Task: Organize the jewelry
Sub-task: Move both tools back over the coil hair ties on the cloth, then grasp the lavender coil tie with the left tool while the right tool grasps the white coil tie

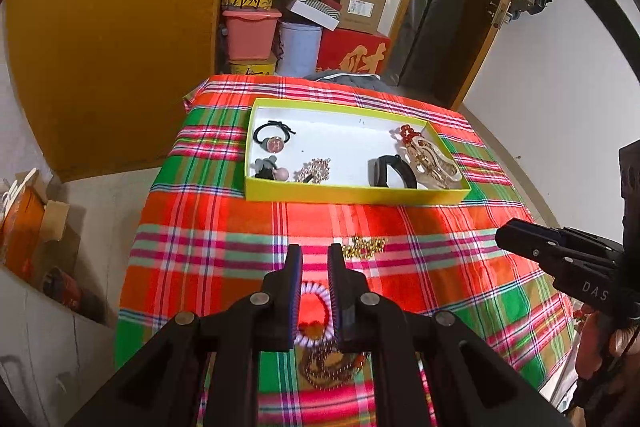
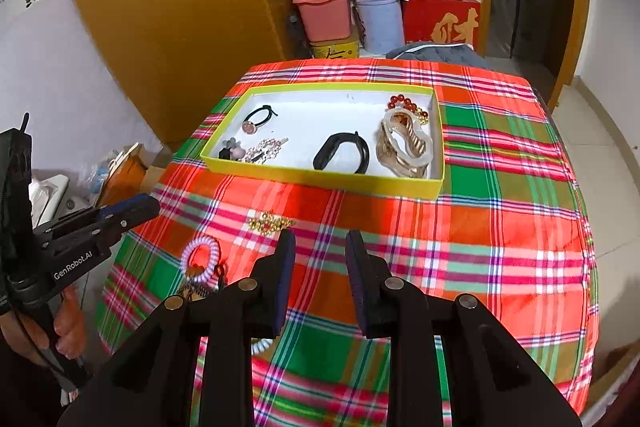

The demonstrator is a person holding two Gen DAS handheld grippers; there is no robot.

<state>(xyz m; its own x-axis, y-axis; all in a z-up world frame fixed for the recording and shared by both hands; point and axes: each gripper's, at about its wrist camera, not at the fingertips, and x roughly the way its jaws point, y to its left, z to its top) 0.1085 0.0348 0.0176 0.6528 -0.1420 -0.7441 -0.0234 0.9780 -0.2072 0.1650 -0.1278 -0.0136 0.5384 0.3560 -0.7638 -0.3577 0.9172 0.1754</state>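
A yellow-rimmed box [image 1: 352, 193] [image 2: 320, 179] sits mid-table holding a black hair tie [image 1: 271, 135], a black band [image 2: 342, 152], a clear hair claw [image 2: 404, 143], red beads [image 1: 408, 133] and small clips. On the plaid cloth in front lie a gold bead chain [image 1: 365, 247] [image 2: 270, 221], a lilac spiral hair tie [image 1: 316, 311] [image 2: 200, 261] and a brown bead string [image 1: 332, 363]. My left gripper [image 1: 315, 253] is open above the spiral tie. My right gripper [image 2: 320, 239] is open and empty, right of the chain.
The table is covered by a red-green plaid cloth [image 2: 500, 227]. Boxes and bins [image 2: 360, 11] are stacked behind it beside a wooden cabinet [image 1: 112, 27]. A door [image 1: 452, 15] stands at the back right. Cartons [image 1: 28, 223] sit on the floor at the left.
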